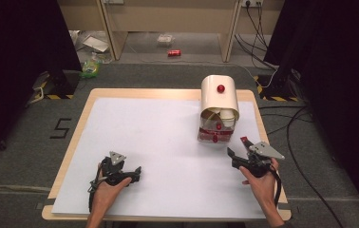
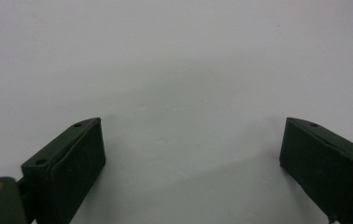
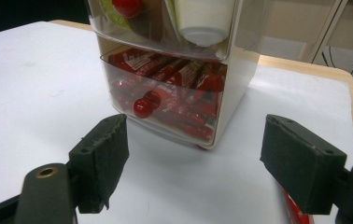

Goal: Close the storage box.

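Drawer box: (image 1: 219, 111) is standing on the white sheet at the far right of the worktop (image 1: 68, 156), a cream case with clear drawers, each with a red knob.
Step in hand: the right gripper (image 1: 237, 147) is lining up on the box; judging by its aim, the lower drawer (image 3: 165, 95) full of red packets is the target, and nothing is being touched yet.
Next move: the gripper is needing to travel forward and close on the lower red knob (image 3: 142, 107), then pull straight out.
Right fingers: (image 3: 101, 158) are spreading wide, released, holding nothing, with the knob sitting between them and farther off.
Left gripper: (image 1: 137, 172) is resting low over the bare sheet at the near left, well apart from the box.
Left fingers: (image 2: 72, 163) are standing wide apart, released, grasping nothing.
Right hand: (image 1: 259, 183) is gripping its tool from below, the forearm angling in from the near edge.
Farther off: a red can (image 1: 174, 52) is lying on the floor beyond the worktop.
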### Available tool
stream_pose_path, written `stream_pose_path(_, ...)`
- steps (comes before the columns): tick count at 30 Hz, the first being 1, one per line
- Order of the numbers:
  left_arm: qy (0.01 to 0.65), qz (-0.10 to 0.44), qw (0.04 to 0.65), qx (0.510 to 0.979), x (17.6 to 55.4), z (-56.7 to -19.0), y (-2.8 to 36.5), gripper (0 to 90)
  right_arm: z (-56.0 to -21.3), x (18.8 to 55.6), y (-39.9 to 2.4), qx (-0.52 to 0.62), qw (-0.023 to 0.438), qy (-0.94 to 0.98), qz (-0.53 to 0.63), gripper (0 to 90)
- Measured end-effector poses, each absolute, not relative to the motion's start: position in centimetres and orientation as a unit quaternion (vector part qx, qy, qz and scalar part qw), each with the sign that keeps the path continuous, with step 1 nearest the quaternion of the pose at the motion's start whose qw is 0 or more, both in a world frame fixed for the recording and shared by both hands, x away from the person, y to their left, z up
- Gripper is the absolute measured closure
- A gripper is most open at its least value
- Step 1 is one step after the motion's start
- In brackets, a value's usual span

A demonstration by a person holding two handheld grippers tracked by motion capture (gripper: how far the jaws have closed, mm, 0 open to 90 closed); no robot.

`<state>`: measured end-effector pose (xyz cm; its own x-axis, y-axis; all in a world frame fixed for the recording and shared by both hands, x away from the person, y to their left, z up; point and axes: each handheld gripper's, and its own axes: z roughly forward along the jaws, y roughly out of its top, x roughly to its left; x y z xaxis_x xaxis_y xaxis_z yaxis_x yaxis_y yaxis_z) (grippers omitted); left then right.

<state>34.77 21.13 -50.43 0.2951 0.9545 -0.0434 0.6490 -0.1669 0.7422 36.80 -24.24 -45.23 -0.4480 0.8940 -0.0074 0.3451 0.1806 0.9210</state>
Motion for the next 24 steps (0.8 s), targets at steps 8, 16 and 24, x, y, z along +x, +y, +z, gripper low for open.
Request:
stream_pose_path(8, 0.549, 0.225, 0.339, 0.73, 34.8, -50.4, 21.1, 6.2, -45.2, 35.6, -24.7, 0.435, 0.289, 0.709, 0.475, 24.0)
stream_pose_path(16, 0.549, 0.225, 0.339, 0.73, 34.8, -50.4, 21.1, 6.2, -45.4, 34.5, -25.1, 0.435, 0.284, 0.708, 0.477, 24.1)
stream_pose_path(24, 0.549, 0.225, 0.339, 0.73, 34.8, -50.4, 21.1, 6.3, -45.5, 33.6, -25.4, 0.434, 0.279, 0.71, 0.478, 24.1)
